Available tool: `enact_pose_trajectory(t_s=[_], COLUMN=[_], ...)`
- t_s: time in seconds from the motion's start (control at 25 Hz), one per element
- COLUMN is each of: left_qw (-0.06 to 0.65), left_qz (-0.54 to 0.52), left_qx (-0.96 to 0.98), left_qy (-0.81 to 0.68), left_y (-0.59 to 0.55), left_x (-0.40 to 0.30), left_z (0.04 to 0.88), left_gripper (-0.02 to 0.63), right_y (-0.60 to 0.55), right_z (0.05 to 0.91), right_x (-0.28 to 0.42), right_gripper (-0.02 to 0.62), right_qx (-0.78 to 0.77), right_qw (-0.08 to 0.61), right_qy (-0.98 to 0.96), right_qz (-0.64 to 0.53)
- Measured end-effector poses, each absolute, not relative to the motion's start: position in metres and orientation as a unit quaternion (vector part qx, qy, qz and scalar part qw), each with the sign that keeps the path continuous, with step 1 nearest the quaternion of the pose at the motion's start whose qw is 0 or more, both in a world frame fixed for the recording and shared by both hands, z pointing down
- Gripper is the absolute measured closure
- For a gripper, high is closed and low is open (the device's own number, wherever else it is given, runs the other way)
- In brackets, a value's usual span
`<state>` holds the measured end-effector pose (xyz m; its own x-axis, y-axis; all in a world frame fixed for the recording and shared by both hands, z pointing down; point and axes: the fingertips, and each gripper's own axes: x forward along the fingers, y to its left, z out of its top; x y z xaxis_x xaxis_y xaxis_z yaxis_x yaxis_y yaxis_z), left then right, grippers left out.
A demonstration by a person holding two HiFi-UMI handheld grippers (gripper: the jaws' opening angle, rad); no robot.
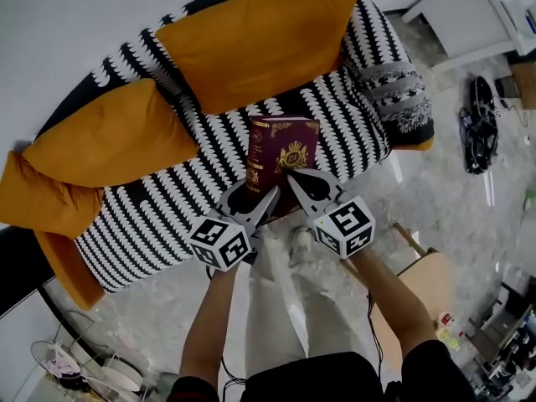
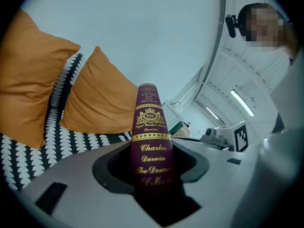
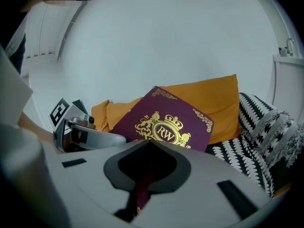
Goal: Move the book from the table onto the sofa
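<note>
1 maroon book (image 1: 280,153) is held over 1 patterned sofa (image 1: 335,115) bearing 3 orange cushions (image 1: 251,40). The left gripper (image 1: 266,201) has its fingers pinching the spine, and the right gripper (image 1: 300,182) has its fingers pinching the cover.

Both bare forearms are stretched forward from the body, the left forearm (image 1: 208,325) and the right forearm (image 1: 404,296) angled toward each other so that the two tools are brought close side by side. The left tool (image 1: 255,198) is held with its jaws partly apart and pressed on the spine of the book (image 1: 283,151). The right tool (image 1: 306,182) is closed almost fully, its jaws pinched on a thin edge of the same book.
</note>
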<state>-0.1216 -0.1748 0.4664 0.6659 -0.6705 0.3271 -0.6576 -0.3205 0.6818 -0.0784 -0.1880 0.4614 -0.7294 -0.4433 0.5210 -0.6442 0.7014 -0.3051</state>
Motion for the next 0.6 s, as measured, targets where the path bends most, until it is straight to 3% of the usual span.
enact_pose_trajectory(t_s=[0.6], left_qw=[0.462], left_qz=[0.013], left_qx=[0.792], left_qy=[-0.398], left_y=[-0.180], left_x=[-0.130], left_z=[0.552], left_gripper=[0.374], right_y=[-0.191], right_z=[0.548], right_x=[-0.089], right_gripper=[0.580], right_qx=[0.306], right_qw=[0.240], right_qy=[-0.883], right_qz=[0.265])
